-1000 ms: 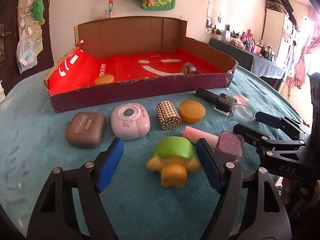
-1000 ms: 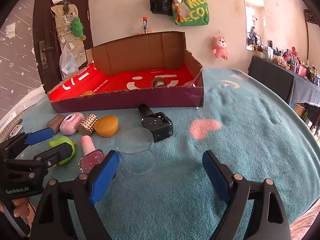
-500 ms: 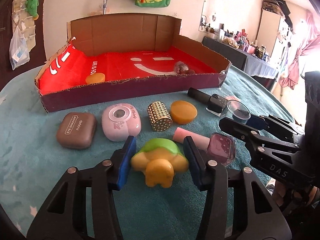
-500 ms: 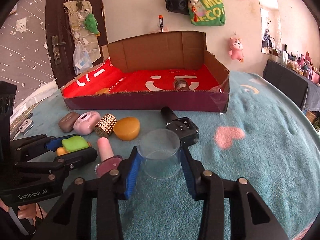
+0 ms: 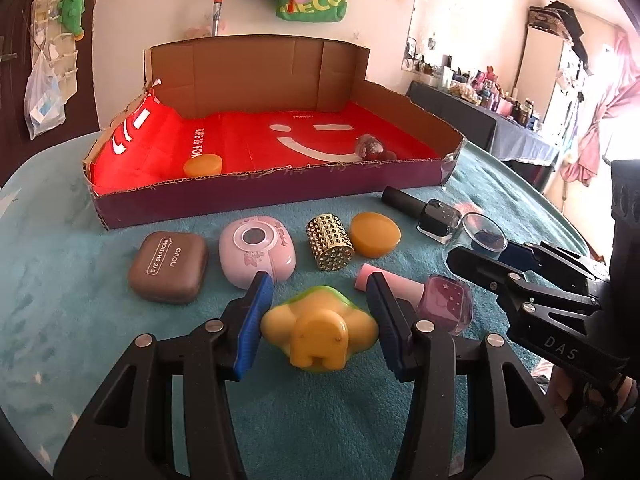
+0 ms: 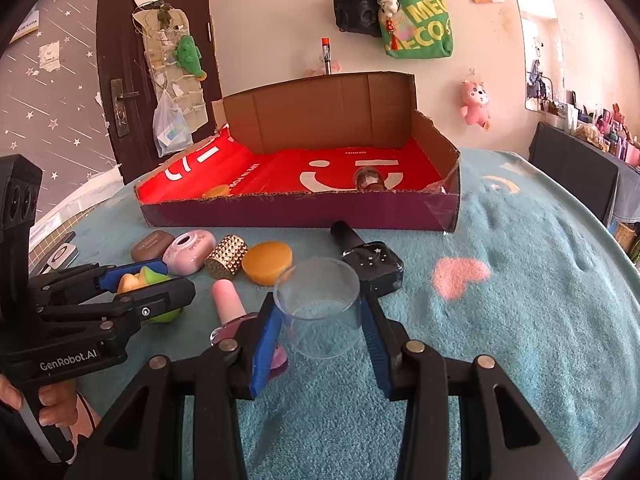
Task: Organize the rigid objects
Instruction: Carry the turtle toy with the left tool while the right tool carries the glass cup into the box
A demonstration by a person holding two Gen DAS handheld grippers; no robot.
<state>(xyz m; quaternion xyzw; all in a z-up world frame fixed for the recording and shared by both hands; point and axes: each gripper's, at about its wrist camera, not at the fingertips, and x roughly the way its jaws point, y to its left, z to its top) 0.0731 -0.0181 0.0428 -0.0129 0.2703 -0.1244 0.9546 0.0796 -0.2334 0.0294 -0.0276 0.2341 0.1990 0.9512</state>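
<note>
My left gripper (image 5: 320, 304) is shut on a green and yellow toy turtle (image 5: 319, 330), its blue pads pressed on both flanks. My right gripper (image 6: 320, 304) is shut on a clear round cup (image 6: 320, 304) that stands upright on the teal cloth. A low cardboard box (image 5: 256, 196) with a red lining sits behind; inside lie an amber disc (image 5: 203, 165) and a small dark round thing (image 5: 370, 146). In front of the box lie a brown eye shadow case (image 5: 169, 266), a pink compact (image 5: 256, 250), a gold studded cylinder (image 5: 330, 242) and another amber disc (image 5: 375, 235).
A pink nail polish bottle (image 5: 424, 294) lies between the two grippers and a black one (image 6: 370, 258) lies just behind the cup. The right gripper's body (image 5: 540, 300) fills the right side of the left wrist view. A dark door (image 6: 132, 80) and hanging bags (image 6: 416, 20) are on the far wall.
Both grippers went from wide open to shut: the left closed on the turtle, the right slid in around the clear cup and closed on it.
</note>
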